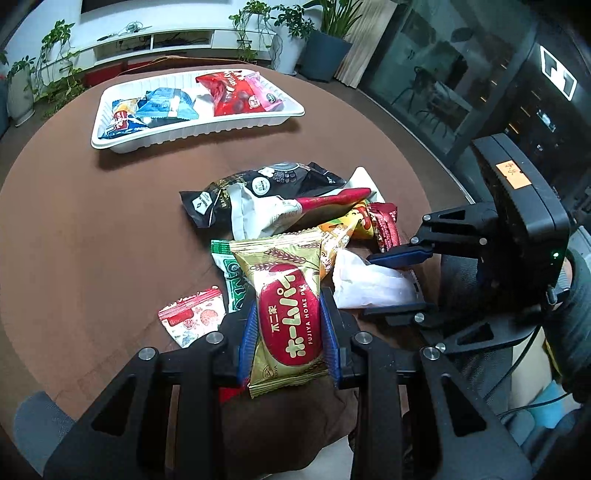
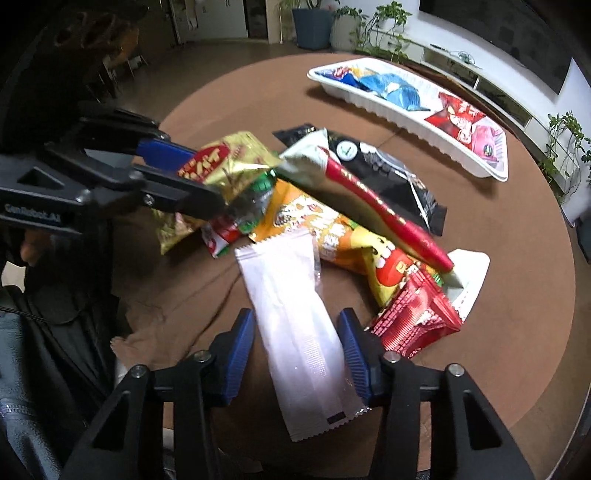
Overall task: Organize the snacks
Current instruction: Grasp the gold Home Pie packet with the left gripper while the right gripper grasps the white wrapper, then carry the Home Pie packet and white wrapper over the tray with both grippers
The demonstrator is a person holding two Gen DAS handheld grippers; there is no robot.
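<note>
I looked out over a round brown table (image 1: 92, 236) that filled most of both views. Beyond its far edge stood a long, low white cabinet (image 1: 147, 46) with open shelves against a white wall (image 2: 461, 26). Leafy potted plants (image 1: 55, 62) flanked it on the left, and more greenery rose from a dark blue-grey planter (image 1: 325, 55) on the right. Further right I saw dark glass panels (image 1: 424, 66) catching reflections. The floor (image 2: 221, 51) beyond the table was brown, and the room's light was dim.
</note>
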